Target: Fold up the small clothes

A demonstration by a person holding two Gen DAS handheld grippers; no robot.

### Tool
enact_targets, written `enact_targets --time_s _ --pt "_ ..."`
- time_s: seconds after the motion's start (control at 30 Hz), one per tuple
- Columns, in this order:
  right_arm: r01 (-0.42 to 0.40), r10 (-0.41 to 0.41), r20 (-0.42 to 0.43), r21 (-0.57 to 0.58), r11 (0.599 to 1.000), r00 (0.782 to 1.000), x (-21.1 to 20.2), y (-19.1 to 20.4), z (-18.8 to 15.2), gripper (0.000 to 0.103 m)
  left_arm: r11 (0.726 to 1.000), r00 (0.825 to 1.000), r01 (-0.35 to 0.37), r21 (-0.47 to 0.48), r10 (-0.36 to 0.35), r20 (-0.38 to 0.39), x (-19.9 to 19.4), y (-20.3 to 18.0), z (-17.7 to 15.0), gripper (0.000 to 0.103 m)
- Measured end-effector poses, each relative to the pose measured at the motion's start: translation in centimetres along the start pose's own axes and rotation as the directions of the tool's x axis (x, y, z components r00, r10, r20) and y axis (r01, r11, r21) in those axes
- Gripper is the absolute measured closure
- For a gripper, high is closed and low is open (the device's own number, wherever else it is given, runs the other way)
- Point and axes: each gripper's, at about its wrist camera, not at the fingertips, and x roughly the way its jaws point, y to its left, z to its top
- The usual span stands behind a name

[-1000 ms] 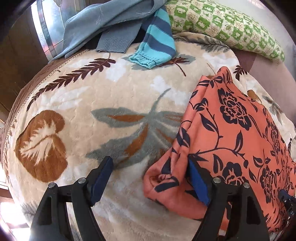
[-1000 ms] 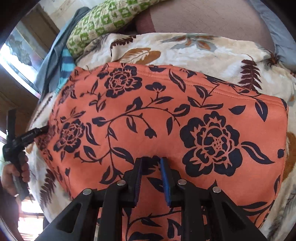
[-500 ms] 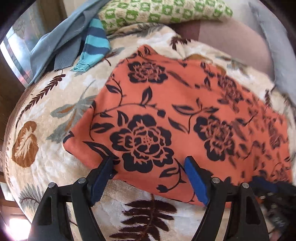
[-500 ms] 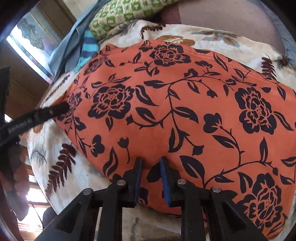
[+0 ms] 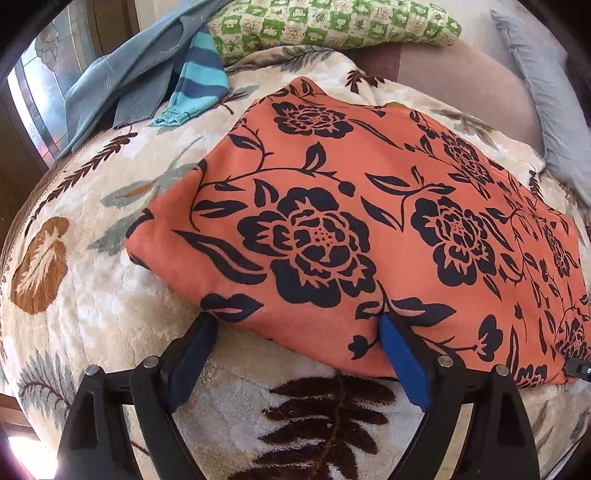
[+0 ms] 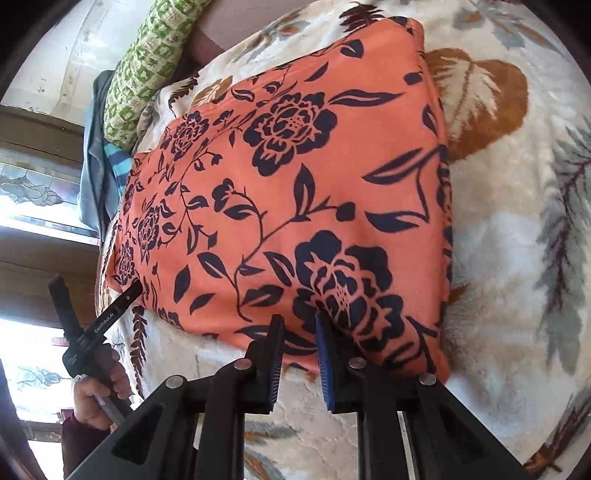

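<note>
An orange garment printed with dark navy flowers and leaves (image 5: 332,206) lies folded into a flat, roughly rectangular shape on a cream plush blanket with brown and grey-green leaf patterns (image 5: 92,295), which covers a bed. In the left wrist view the garment fills the centre and runs off toward 3 o'clock; in the right wrist view (image 6: 288,206) it stretches from the centre up toward 12 o'clock.

The left gripper (image 5: 295,350) sits at the garment's near edge with its jaws spread wide. The blue-padded fingers (image 5: 404,363) touch or nearly touch the hem at either side, and no cloth is pinched between them. The right wrist view shows this gripper at 8 o'clock (image 6: 96,325), held in the person's left hand (image 6: 96,391), its tip at the garment's corner.

The right gripper (image 6: 299,354) has its jaws close together, a narrow gap showing between the blue pads. The garment's near hem lies at the fingertips; whether cloth is caught between them cannot be told. A small black part at 4 o'clock in the left view may belong to this gripper.

At 11 o'clock in the left view lie a grey-blue knit sweater (image 5: 122,70) and a striped turquoise and navy knit piece (image 5: 199,74), overlapping. A green and white checked pillow (image 5: 332,26) rests at 12 o'clock, and a pale blue pillow (image 5: 546,96) at 2 o'clock.
</note>
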Motion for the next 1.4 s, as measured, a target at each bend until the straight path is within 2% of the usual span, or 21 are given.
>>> enact_targets --time_s 0.13,0.2,0.27,0.3,0.37,0.43,0.5,0.63,0.73,0.9,1.0,1.17,1.23,1.33,1.4 --pt "0.06 -0.06 0.02 -0.039 0.997 0.998 0.1 0.9 -0.4 0.086 1.0 0.992 0.022 0.007 -0.023 0.125 -0.6 0.3 -1.5 0.013" --pt "0.081 -0.08 0.031 -0.032 0.996 0.996 0.0 1.7 0.0 0.086 0.999 0.993 0.033 -0.012 -0.031 0.117 -1.1 0.5 -1.0 0.013" --pt "0.071 -0.067 0.086 -0.042 0.997 0.994 -0.7 3.1 0.3 0.082 0.998 0.983 0.056 -0.03 -0.05 0.176 -2.4 0.9 -0.1 0.013" --pt "0.065 -0.057 0.117 -0.06 0.996 0.991 -1.0 4.1 0.4 0.081 0.999 0.978 0.042 -0.033 -0.034 0.207 -3.1 1.0 0.2 0.013" --pt "0.053 -0.035 0.161 -0.11 0.992 0.986 -0.7 6.7 0.7 0.081 0.998 0.972 0.052 -0.04 -0.042 0.232 -3.6 1.1 0.7 0.013" --pt "0.043 -0.017 0.175 -0.149 0.988 0.984 0.5 9.2 0.8 0.081 0.995 0.973 0.086 -0.044 -0.074 0.219 -3.0 0.8 1.2 0.013" --pt "0.027 0.002 0.167 -0.175 0.984 0.986 2.4 11.5 0.8 0.081 0.996 0.979 0.082 -0.028 -0.076 0.19 -2.0 0.0 1.6 0.013" --pt "0.048 -0.012 0.18 -0.2 0.979 0.984 5.3 14.5 1.2 0.081 1.0 0.99 -0.019 0.019 0.016 0.14 -0.1 -1.4 1.8 0.013" --pt "0.072 -0.046 0.149 -0.174 0.982 0.988 7.4 14.1 1.9 0.082 0.996 0.987 -0.062 0.069 0.051 0.151 0.0 -2.1 1.7 0.013" --pt "0.017 0.0 0.122 -0.138 0.99 0.993 7.4 13.1 2.9 0.082 0.995 0.988 -0.046 0.084 0.033 0.152 0.1 -1.8 1.8 0.012" --pt "-0.007 0.028 0.161 -0.127 0.992 0.986 6.6 12.9 3.0 0.082 0.995 0.987 -0.055 0.089 0.041 0.156 0.1 -1.9 1.8 0.012" --pt "0.042 -0.006 0.249 -0.141 0.989 0.969 5.0 13.0 3.4 0.082 0.994 0.986 -0.059 0.088 0.045 0.158 0.2 -2.1 1.8 0.012" --pt "0.09 -0.052 0.263 -0.132 0.987 0.963 4.9 12.6 3.5 0.082 0.994 0.986 -0.066 0.089 0.051 0.16 0.2 -2.2 1.8 0.012" --pt "0.17 -0.14 0.221 -0.126 0.977 0.965 6.1 11.8 3.8 0.082 0.993 0.985 -0.079 0.092 0.063 0.162 0.4 -2.3 1.8 0.011" --pt "0.185 -0.149 0.227 -0.145 0.972 0.963 6.5 11.8 3.7 0.082 0.991 0.984 -0.09 0.096 0.073 0.165 0.5 -2.5 1.7 0.01"
